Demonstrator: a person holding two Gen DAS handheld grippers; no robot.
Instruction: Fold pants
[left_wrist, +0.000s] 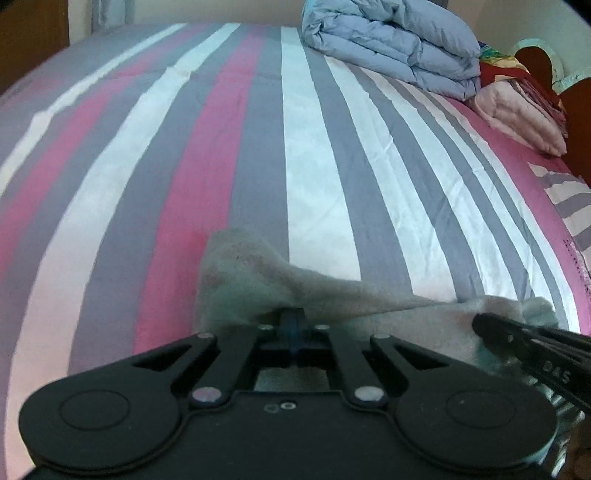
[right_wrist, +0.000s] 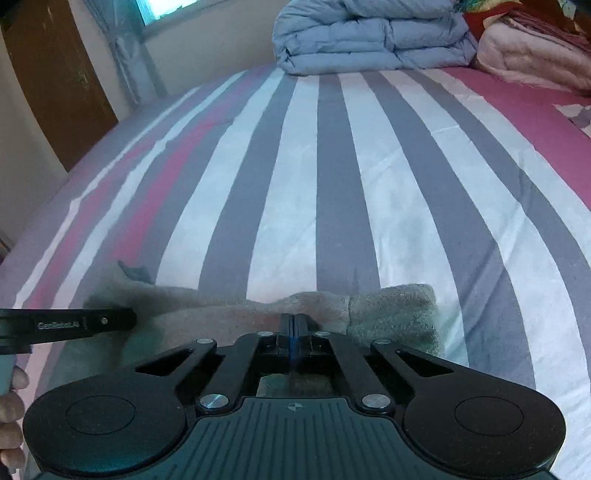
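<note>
The light grey pants (left_wrist: 332, 291) lie bunched along the near edge of the striped bed; they also show in the right wrist view (right_wrist: 391, 314). My left gripper (left_wrist: 291, 317) is shut on the pants' edge near their left end. My right gripper (right_wrist: 294, 321) is shut on the pants' edge further right. The right gripper shows in the left wrist view (left_wrist: 480, 321) at the lower right, pinching the cloth. The left gripper shows in the right wrist view (right_wrist: 129, 317) at the lower left. The cloth hangs stretched between the two grippers.
The bed sheet (left_wrist: 317, 166) has pink, grey and white stripes. A folded blue duvet (left_wrist: 391, 40) and a pink folded blanket (left_wrist: 517, 114) lie at the far right. A wooden door (right_wrist: 55, 81) stands at the far left.
</note>
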